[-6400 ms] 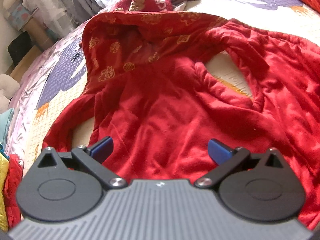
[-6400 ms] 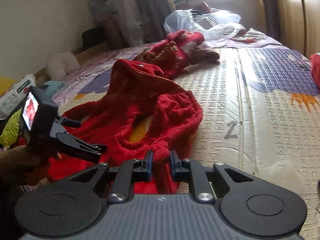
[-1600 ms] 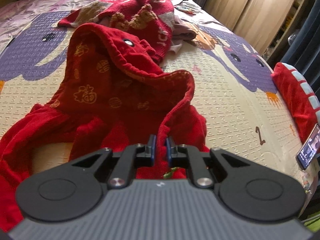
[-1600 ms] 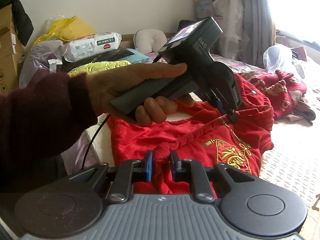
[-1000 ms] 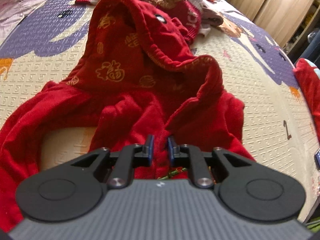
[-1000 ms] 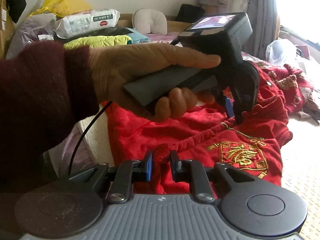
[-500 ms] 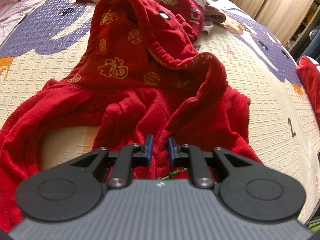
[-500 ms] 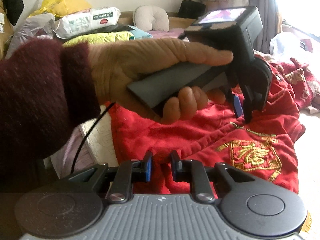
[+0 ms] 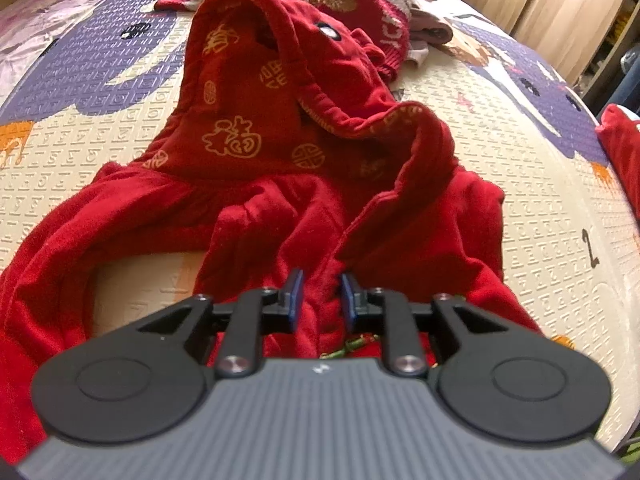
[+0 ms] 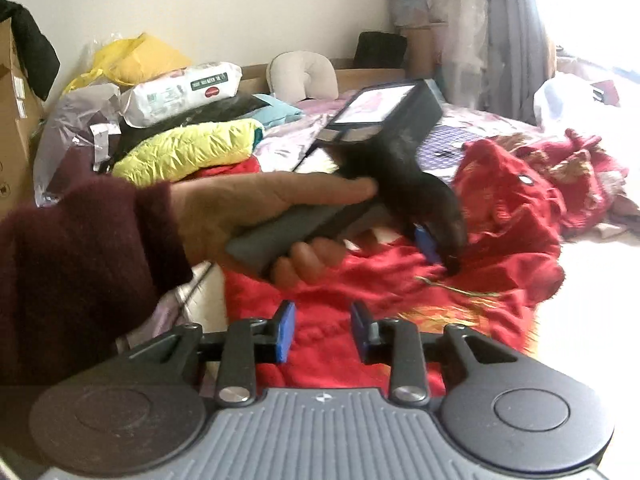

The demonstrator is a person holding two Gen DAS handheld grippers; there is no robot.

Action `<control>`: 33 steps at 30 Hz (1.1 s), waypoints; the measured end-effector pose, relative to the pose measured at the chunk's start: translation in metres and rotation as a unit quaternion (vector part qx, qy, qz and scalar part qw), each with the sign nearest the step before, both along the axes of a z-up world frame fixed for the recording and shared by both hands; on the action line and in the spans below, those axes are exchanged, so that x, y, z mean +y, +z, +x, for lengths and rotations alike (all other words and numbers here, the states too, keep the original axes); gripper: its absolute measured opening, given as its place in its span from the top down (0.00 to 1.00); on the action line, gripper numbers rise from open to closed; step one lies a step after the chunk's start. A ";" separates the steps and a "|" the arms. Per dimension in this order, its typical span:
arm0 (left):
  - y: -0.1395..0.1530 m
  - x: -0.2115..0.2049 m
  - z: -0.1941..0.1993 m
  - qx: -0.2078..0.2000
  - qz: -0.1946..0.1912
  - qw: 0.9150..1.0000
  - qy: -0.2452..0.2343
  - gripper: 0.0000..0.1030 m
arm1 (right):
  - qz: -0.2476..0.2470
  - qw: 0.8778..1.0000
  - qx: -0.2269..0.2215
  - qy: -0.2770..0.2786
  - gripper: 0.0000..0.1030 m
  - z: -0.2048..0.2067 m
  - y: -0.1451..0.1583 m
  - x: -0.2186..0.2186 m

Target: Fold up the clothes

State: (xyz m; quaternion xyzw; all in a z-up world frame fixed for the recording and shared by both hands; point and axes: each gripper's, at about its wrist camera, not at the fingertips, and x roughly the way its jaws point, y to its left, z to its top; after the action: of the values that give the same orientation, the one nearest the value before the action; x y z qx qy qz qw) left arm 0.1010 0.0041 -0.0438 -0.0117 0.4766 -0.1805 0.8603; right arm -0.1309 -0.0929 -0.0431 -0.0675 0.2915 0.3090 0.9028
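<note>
Red hooded garment (image 9: 280,152), gold-patterned lining, spread on the play mat (image 9: 540,208); left tongs (image 9: 319,294) narrowly parted around a fabric fold, apparently slack rather than pinching; right tongs (image 10: 322,330) spread above the red cloth, gripping nothing.

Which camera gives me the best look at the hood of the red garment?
The left wrist view: the hood lies open ahead, showing its gold-patterned lining. In the right wrist view, the hood appears small and blurred behind the left gripper.
</note>
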 end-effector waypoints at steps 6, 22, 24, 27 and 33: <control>0.001 -0.002 -0.002 -0.002 0.002 1.000 0.002 0.80 | -0.081 0.995 -0.004 0.064 0.71 -0.027 -0.029 0.021; 0.005 -0.002 -0.007 -0.005 0.009 1.000 0.000 0.80 | -0.170 0.981 -0.041 0.084 0.90 -0.035 -0.051 0.046; 0.008 0.000 -0.009 -0.007 0.007 1.000 0.000 0.80 | -0.156 0.983 -0.041 0.086 0.90 -0.036 -0.046 0.044; 0.007 0.000 -0.011 -0.008 0.015 1.000 0.001 0.79 | -0.150 0.985 -0.028 0.087 0.90 -0.033 -0.049 0.044; -0.001 -0.004 -0.010 -0.004 0.034 0.999 0.003 0.76 | -0.171 0.982 -0.007 0.083 0.84 -0.026 -0.075 0.051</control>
State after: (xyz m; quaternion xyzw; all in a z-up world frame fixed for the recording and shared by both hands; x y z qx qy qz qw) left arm 0.0914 0.0002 -0.0445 0.0165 0.4790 -0.1621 0.8626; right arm -0.1571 -0.0417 -0.1181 -0.2467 0.3266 0.3276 0.8515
